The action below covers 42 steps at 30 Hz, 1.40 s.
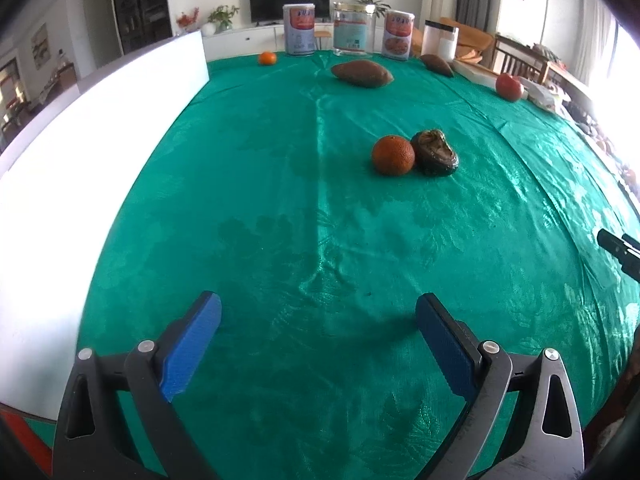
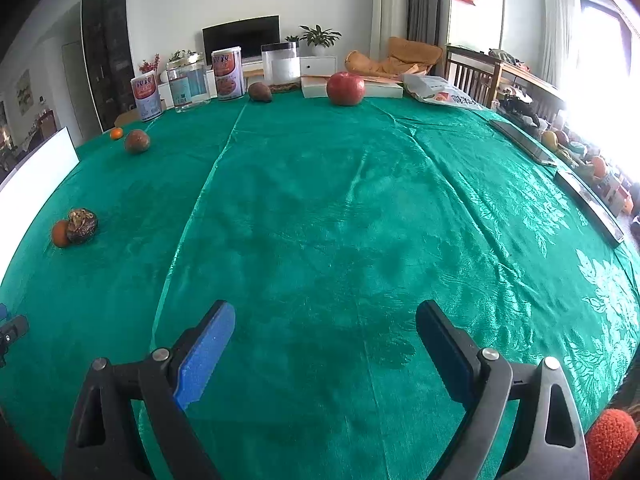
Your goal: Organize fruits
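On the green tablecloth (image 1: 280,200) an orange (image 1: 393,155) touches a dark shrivelled fruit (image 1: 435,153); both show at the left in the right wrist view (image 2: 60,233), (image 2: 82,225). A brown sweet potato (image 1: 362,73), a small orange (image 1: 267,58), a second brown tuber (image 1: 438,65) and a red apple (image 1: 509,86) lie farther back. The apple (image 2: 345,88) is far ahead of my right gripper (image 2: 325,322). My left gripper (image 1: 318,312) is open and empty above the cloth, short of the orange. My right gripper is open and empty.
Two tins (image 1: 299,29), (image 1: 398,34), a glass jar (image 1: 353,29) and a white-lidded container (image 1: 441,39) stand along the far edge. A white board (image 1: 100,112) borders the left side. Flat trays (image 2: 588,200) and a plastic bag (image 2: 444,94) lie at the right.
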Each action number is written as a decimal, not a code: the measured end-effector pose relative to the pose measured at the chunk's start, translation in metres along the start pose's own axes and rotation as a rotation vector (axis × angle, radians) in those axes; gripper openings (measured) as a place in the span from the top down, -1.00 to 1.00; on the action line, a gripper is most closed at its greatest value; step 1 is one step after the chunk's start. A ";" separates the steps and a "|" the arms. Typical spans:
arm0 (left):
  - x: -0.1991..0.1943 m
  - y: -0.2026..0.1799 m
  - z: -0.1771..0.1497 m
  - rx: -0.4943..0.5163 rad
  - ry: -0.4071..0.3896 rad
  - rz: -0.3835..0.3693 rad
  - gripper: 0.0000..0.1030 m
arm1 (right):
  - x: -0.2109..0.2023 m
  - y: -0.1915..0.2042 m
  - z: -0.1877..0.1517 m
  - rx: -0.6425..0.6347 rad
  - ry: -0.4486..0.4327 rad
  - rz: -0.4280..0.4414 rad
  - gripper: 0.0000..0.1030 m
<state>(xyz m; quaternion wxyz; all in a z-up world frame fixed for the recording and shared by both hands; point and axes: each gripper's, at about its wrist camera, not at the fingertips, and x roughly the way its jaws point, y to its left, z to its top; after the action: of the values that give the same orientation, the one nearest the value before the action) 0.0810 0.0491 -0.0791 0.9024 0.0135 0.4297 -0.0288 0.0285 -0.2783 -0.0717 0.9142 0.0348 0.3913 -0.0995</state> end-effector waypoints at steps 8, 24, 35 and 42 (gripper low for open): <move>0.000 -0.001 0.000 0.005 -0.003 -0.006 -0.95 | -0.001 0.002 -0.002 -0.010 -0.001 -0.010 -0.78; 0.000 -0.001 0.000 0.005 -0.003 -0.006 -0.98 | -0.001 0.003 -0.003 -0.016 0.008 -0.007 -0.78; 0.000 -0.001 0.000 0.006 -0.002 -0.007 -0.99 | -0.001 0.003 -0.003 -0.015 0.007 -0.005 -0.78; 0.000 -0.001 0.000 0.006 -0.003 -0.006 -0.99 | -0.001 0.004 -0.003 -0.019 0.008 -0.007 -0.78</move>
<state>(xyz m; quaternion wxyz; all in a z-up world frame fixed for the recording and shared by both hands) 0.0807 0.0480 -0.0792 0.9028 0.0149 0.4285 -0.0330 0.0264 -0.2738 -0.0727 0.9125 0.0250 0.3962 -0.0989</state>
